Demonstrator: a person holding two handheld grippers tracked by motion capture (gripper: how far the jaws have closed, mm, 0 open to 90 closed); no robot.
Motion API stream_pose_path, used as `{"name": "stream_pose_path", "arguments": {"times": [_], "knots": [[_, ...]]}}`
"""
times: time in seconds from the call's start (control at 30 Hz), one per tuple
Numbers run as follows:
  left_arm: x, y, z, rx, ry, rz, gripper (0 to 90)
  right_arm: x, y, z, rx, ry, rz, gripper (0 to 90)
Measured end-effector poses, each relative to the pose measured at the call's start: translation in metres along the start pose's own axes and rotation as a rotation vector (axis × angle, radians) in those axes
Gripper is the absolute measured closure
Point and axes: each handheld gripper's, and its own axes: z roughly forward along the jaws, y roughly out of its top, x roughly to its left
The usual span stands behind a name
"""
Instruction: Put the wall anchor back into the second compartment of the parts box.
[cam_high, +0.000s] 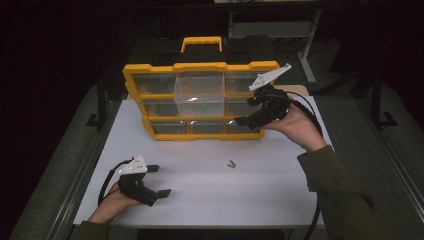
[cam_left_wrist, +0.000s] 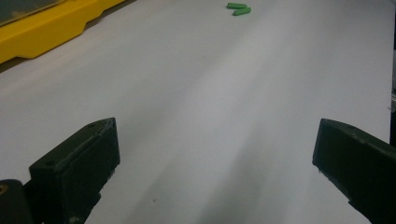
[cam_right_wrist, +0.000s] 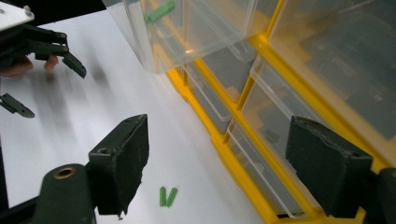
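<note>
A yellow organizer (cam_high: 200, 67) with clear drawers stands at the back of the white table (cam_high: 210, 195). Its middle drawer (cam_high: 199, 95) is pulled out, and a small green piece (cam_right_wrist: 159, 12) lies inside it. Two green pieces (cam_high: 231, 164) lie side by side on the table in front of the organizer. My right gripper (cam_high: 246, 110) hovers open at the organizer's right drawers, nothing between its jaws. The same green pair (cam_right_wrist: 167, 196) lies on the table below it. My left gripper (cam_high: 160, 180) rests open at the front left, empty, pointing toward the green pair (cam_left_wrist: 239, 8).
The organizer's yellow base (cam_left_wrist: 42, 32) lies to the left ahead of the left gripper. A yellow carry handle (cam_high: 201, 42) tops the organizer. Dark floor and metal frame legs surround the table. The left gripper (cam_right_wrist: 51, 88) and its hand lie far off across the white surface.
</note>
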Motion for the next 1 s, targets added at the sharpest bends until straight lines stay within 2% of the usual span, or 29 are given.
{"name": "stream_pose_path", "arguments": {"times": [0.23,0.27,0.37,0.4,0.7,0.83,1.0], "knots": [[0.000,0.000,0.000,-0.002,0.001,0.004,0.7,0.000,-0.018,0.018,0.022,-0.016,0.001,20.9],[0.000,0.000,0.000,0.001,0.001,0.009,0.7,0.002,-0.020,0.021,0.023,-0.006,0.026,20.8],[0.000,0.000,0.000,0.002,0.000,0.011,0.7,0.002,-0.028,0.028,0.028,-0.012,0.016,20.7],[0.000,0.000,0.000,0.002,0.000,0.011,0.7,0.002,-0.031,0.031,0.026,-0.008,0.031,20.8],[0.000,0.000,0.000,0.005,0.000,0.007,0.7,0.005,-0.051,0.053,0.037,-0.006,0.048,21.7],[-0.001,0.000,0.000,0.005,0.000,0.005,0.7,0.008,-0.059,0.067,0.063,-0.015,0.043,22.4],[-0.001,0.000,0.000,0.008,-0.002,0.005,0.7,0.010,-0.068,0.083,0.089,-0.005,0.064,25.2]]}}
